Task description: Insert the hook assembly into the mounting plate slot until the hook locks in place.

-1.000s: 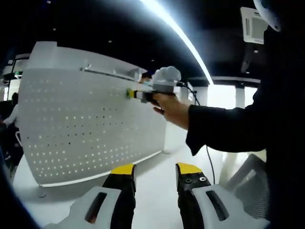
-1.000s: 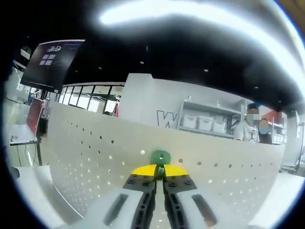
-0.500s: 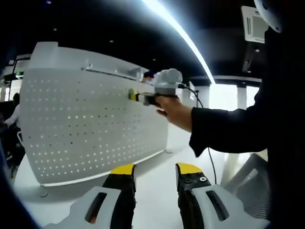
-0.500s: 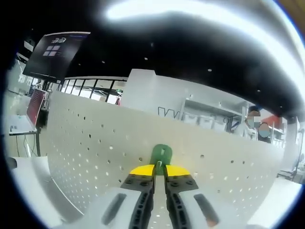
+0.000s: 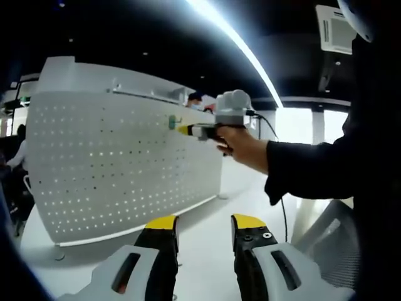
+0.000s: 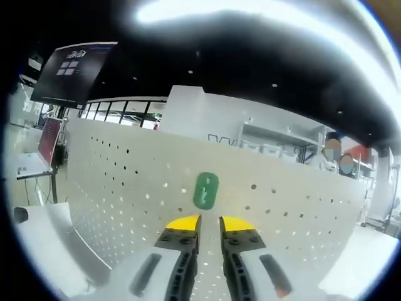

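hook (image 6: 205, 190) on pegboard (image 6: 125, 188), seemingly seated | right claw (image 6: 203, 221) parted, just below

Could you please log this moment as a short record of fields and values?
hook: green hook sits on the white pegboard, free of the jaws
right gripper: right gripper open, just below the hook
left gripper: left gripper open, empty, low over the white table
person: hand holds the right gripper at the board
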`<control>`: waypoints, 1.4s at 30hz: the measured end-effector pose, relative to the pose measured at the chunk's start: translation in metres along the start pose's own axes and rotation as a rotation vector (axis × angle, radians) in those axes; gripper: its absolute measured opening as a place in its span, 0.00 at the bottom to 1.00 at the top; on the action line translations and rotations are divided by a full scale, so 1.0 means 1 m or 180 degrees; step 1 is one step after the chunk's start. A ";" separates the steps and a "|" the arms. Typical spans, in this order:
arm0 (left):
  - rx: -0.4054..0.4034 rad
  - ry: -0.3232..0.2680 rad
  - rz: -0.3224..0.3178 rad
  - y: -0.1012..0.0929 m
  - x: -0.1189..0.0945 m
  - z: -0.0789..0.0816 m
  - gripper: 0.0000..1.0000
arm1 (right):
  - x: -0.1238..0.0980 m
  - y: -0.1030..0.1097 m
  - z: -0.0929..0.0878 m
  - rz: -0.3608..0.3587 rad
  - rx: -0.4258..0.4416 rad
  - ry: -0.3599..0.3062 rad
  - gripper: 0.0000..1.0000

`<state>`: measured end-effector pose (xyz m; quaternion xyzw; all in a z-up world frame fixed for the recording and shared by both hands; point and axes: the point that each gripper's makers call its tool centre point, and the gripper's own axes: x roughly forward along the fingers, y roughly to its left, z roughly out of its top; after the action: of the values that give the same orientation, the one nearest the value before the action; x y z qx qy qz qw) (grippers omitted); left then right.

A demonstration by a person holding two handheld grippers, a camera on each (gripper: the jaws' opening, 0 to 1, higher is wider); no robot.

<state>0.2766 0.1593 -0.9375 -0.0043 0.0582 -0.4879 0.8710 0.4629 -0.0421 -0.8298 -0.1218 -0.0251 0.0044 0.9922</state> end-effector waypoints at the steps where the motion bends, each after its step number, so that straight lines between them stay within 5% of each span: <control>1: 0.0006 0.0004 0.0004 0.000 0.000 0.000 0.34 | -0.001 0.000 0.000 0.0000 0.0000 0.0002 0.10; 20: 0.0141 -0.0030 0.0138 0.007 -0.007 0.004 0.34 | -0.039 0.031 0.001 0.0288 -0.0126 0.0040 0.11; 42: 0.0147 0.0060 0.0204 0.011 -0.006 -0.003 0.34 | -0.107 0.114 -0.084 0.1011 0.0014 0.0445 0.12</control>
<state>0.2828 0.1705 -0.9405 0.0223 0.0553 -0.4609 0.8854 0.3604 0.0471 -0.9440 -0.1220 0.0635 0.1526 0.9787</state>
